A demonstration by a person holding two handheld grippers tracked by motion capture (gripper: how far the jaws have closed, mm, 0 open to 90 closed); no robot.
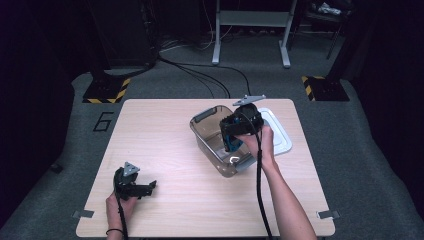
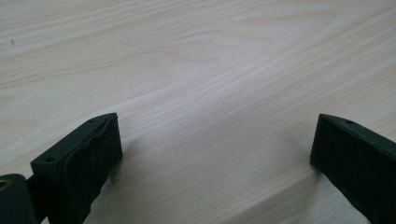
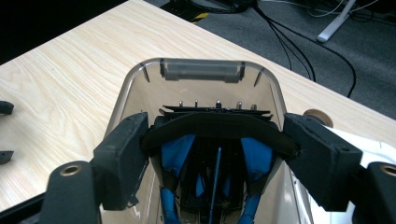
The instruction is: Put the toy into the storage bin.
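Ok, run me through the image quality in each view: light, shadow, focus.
High view: the table is lit, the room around it nearly black, slightly soft overall. Left gripper view: even light, wood grain sharp farther off, the near pads soft and casting faint shadows. Right gripper view: the black and blue item between the pads is dim and hard to read; the bin rim is clear.

High view looks down; gripper views sit close, sharing the table [image 1: 165, 165]
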